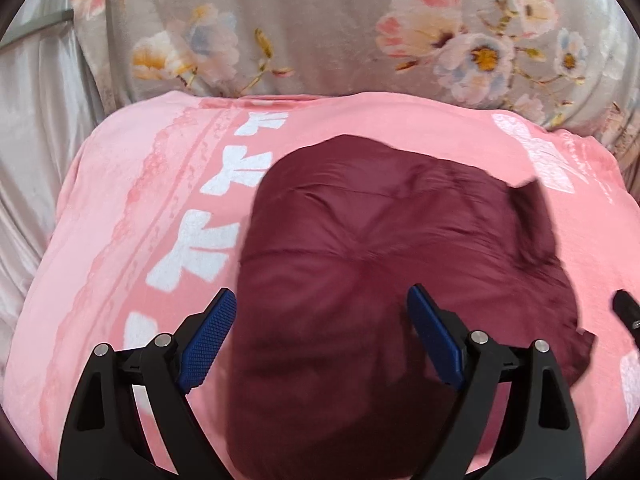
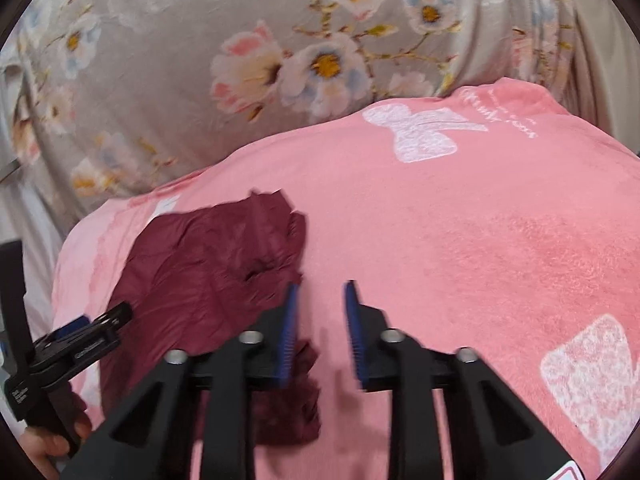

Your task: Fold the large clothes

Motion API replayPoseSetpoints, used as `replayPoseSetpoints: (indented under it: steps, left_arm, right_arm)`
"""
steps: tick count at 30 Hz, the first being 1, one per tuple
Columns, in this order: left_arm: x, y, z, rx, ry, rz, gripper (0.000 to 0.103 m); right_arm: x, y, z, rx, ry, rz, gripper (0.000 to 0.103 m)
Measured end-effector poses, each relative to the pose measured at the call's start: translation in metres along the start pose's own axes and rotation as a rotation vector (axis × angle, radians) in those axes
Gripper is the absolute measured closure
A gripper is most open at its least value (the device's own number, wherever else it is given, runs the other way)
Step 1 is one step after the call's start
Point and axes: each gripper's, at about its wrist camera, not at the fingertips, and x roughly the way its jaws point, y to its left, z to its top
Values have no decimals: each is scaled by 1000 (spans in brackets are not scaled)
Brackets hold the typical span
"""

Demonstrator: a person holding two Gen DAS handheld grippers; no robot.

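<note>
A dark maroon garment (image 1: 380,264) lies bunched and partly folded on a pink blanket (image 1: 120,208) with white bows. My left gripper (image 1: 320,312) is open and empty, hovering over the garment's near part. In the right wrist view the garment (image 2: 208,272) lies at the left on the pink blanket (image 2: 480,220). My right gripper (image 2: 322,308) is open and empty, just right of the garment's edge, over bare blanket. The left gripper (image 2: 80,332) shows at the left edge there, held by a hand.
A grey floral bedsheet (image 1: 320,28) lies beyond the blanket, also in the right wrist view (image 2: 200,60). Pale satin fabric (image 1: 36,128) hangs at the left. The right gripper's tip (image 1: 626,308) shows at the right edge.
</note>
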Motion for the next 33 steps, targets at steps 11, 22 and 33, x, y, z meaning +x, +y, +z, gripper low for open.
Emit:
replayPoseSetpoints:
  steps: [11,22,33]
  left_arm:
    - [-1,-23,-30,55,60,54,17]
    - [-5,-12,-34,25,86,16,16]
    - [11,4,28,-11,14,50,16]
  right_arm:
    - [28,33,-40,-159,152,-24,101]
    - [17,22,-38,-175,185,4,103]
    - [37,69,40,-237,60,-21,101]
